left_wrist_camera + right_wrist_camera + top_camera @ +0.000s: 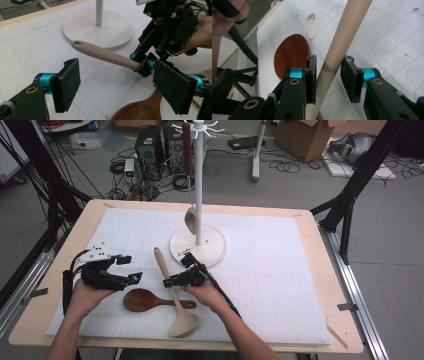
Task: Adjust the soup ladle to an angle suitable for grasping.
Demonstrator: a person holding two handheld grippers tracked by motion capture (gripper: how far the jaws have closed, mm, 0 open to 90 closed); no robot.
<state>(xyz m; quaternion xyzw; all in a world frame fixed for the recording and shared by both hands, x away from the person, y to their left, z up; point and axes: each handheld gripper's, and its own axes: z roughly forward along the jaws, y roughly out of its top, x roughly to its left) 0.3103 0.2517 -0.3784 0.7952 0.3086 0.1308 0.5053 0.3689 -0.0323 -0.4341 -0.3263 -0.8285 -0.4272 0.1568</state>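
Two jaws of the right gripper (pixel 328 80) straddle the beige ladle's handle (pixel 342 42) (not yet pinching); left gripper (pixel 120 85) gapes wide near the table's front edge.

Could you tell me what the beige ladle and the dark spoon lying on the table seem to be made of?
The beige ladle looks like matte plastic or silicone: one even colour, smooth, no grain. The dark spoon looks like varnished wood: reddish brown, with a slight sheen on its bowl in the right gripper view.
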